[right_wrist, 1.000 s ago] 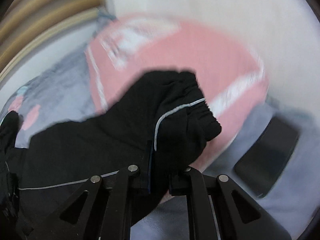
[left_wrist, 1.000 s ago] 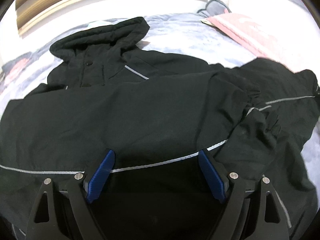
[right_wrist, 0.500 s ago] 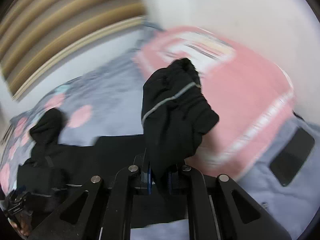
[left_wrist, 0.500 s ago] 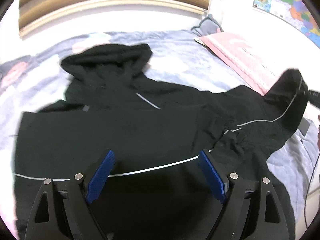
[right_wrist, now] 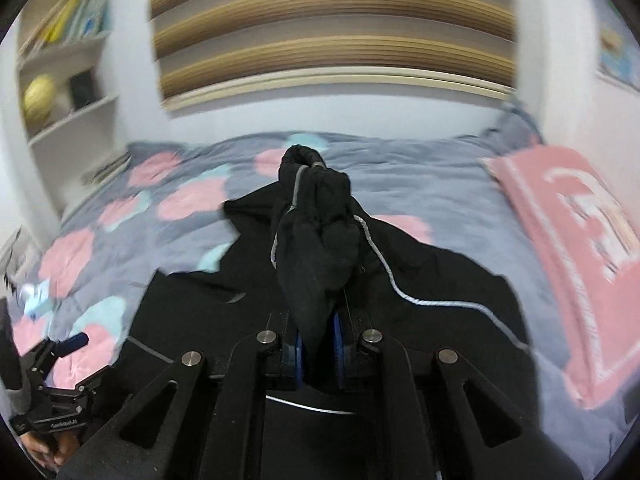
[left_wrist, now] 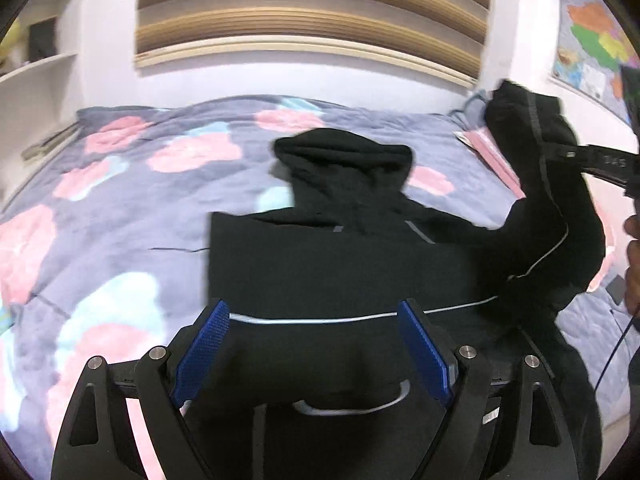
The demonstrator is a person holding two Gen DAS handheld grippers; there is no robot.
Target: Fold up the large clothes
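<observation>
Right fingers (right_wrist: 318,346) clamped on 1 jacket (left_wrist: 340,264) sleeve (right_wrist: 316,240), left fingers (left_wrist: 314,350) spread, empty.

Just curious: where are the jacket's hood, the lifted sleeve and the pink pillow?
hood (left_wrist: 344,156), left wrist view, middle.
lifted sleeve (right_wrist: 316,240), right wrist view, bunched cuff.
pink pillow (right_wrist: 572,240), right wrist view, top face.

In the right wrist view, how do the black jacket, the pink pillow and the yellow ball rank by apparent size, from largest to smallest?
1. Black jacket, spread over the bed.
2. Pink pillow, at the right.
3. Yellow ball, on the shelf.
The ball stands farthest away, so its true size is unsure.
</observation>
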